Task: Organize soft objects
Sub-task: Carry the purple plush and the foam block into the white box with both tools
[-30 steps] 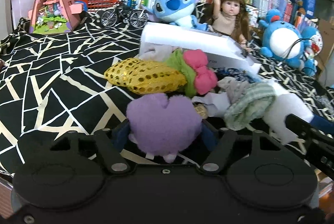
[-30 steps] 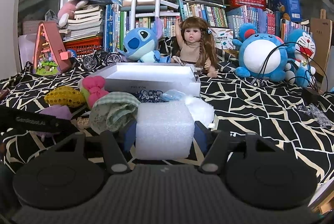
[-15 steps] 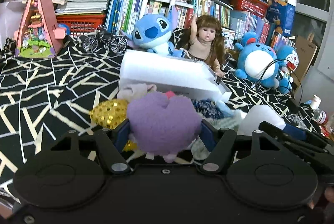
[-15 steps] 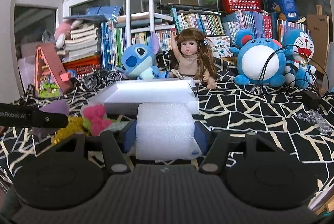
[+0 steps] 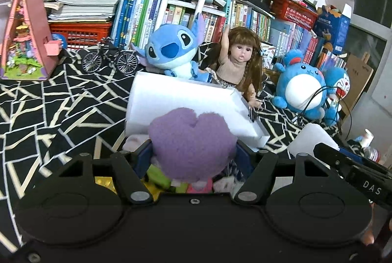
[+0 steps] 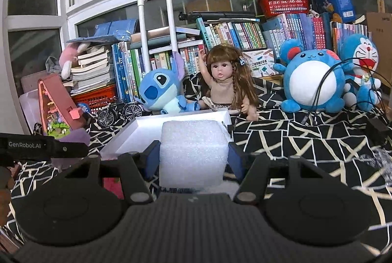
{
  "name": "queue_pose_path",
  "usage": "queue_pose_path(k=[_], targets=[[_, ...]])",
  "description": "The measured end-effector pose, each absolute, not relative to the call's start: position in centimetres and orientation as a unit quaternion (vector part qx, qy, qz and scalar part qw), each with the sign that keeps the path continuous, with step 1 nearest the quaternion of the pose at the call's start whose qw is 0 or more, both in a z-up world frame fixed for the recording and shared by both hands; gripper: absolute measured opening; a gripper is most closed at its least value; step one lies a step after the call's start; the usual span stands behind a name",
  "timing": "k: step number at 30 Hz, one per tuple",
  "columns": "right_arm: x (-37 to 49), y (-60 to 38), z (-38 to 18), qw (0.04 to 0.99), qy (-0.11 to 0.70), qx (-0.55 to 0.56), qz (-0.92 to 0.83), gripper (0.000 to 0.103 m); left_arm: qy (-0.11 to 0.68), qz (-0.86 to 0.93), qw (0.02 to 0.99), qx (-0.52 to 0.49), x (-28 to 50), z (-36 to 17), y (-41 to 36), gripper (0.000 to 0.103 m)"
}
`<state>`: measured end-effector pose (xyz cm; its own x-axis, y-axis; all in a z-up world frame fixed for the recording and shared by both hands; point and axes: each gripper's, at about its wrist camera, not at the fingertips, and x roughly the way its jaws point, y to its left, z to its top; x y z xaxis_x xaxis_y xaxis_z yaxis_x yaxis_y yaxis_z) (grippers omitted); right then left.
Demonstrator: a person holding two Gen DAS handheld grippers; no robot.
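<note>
Both loads lifted clear of the pile since a second ago. Left gripper (image 5: 193,157) clamped on fuzzy purple heart-shaped plush (image 5: 192,140); right gripper (image 6: 193,160) clamped on white foam block (image 6: 193,152). Now poised before open white cardboard box (image 6: 127,138); deposit judged next.

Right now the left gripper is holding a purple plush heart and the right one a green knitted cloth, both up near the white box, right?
Not quite. The right gripper grips a white foam block, not a green cloth; the right wrist view shows it. The rest holds: the left gripper holds the purple plush heart, both near the white box.
</note>
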<state>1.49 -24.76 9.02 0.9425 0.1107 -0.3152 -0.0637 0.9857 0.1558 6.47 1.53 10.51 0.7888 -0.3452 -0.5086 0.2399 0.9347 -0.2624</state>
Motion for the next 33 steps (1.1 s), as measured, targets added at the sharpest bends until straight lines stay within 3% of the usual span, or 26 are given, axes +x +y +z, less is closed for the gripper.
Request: queue_pose_path(k=[13,33], targets=[[11.8,-25.7,11.3,0.969,0.223,0.075,0.078,0.062,0.341,-0.159,0.916,-0.139,17.8,10.9,-0.7,0.067],[22.7,-24.6,5.7,0.939,0.329,0.069,0.065,0.062,0.412,-0.110,0.897,-0.114,28.5,4.7,-6.0,0.067]])
